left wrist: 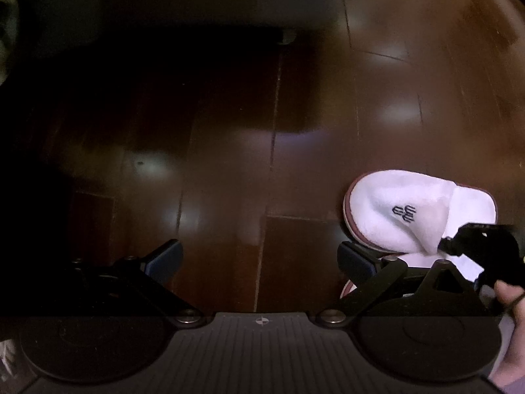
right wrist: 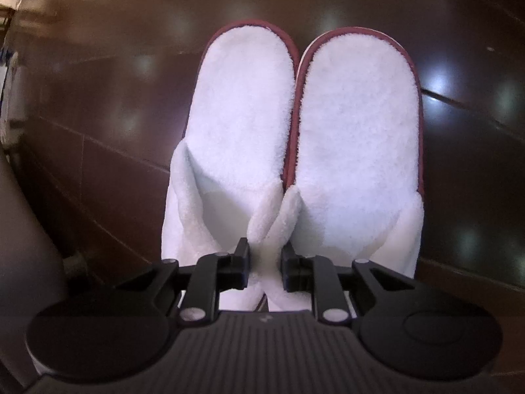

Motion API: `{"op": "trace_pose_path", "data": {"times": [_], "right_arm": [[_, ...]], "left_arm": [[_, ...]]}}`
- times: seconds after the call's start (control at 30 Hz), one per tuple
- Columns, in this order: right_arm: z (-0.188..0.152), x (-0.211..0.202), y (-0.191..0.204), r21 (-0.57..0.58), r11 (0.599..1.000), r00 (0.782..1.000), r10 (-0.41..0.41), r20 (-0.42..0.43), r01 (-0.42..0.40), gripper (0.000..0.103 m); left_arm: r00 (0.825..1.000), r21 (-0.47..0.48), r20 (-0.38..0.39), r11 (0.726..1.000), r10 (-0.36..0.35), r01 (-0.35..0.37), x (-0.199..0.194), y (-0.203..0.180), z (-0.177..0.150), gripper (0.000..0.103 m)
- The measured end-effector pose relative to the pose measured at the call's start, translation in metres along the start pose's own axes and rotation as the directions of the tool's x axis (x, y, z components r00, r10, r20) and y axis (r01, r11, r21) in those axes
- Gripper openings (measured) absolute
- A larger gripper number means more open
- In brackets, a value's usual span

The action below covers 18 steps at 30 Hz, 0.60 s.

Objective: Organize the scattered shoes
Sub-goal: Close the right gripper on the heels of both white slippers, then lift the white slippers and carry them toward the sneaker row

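The right gripper (right wrist: 264, 259) jaws are pinched on two white slippers (right wrist: 242, 124); a dark embroidered logo (left wrist: 404, 213), unreadable, is seen. The left gripper (left wrist: 259, 259) jaws are spread.

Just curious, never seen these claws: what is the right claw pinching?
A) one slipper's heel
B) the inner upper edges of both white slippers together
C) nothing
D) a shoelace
B: the right claw is closed on the meeting terry edges of both white slippers.
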State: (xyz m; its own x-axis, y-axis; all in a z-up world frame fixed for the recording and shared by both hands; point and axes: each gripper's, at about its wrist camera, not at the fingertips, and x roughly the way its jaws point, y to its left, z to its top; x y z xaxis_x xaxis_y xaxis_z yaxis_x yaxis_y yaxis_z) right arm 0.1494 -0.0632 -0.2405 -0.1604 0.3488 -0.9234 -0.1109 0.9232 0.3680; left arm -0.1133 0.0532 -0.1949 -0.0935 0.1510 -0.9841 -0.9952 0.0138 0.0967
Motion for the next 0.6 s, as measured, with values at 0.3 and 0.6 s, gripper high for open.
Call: {"op": "trace_pose_path", "data": {"times": [0.3,0.6], "right_arm": [[-0.013,-0.043,-0.035,0.047,0.997,0.996,0.062,0.071,-0.065,0.020],[-0.038,-0.083,-0.075,0.120,0.985,0.982,0.107,0.159,-0.126,0.020]], "left_arm": [[0.999,0.104,0.039,0.995,-0.011,0.007,-0.009,-0.020,-0.016,0.101],[0.998,0.246,0.062,0.969,-0.019,0.003,-0.014,-0.035,-0.053,0.101]]}}
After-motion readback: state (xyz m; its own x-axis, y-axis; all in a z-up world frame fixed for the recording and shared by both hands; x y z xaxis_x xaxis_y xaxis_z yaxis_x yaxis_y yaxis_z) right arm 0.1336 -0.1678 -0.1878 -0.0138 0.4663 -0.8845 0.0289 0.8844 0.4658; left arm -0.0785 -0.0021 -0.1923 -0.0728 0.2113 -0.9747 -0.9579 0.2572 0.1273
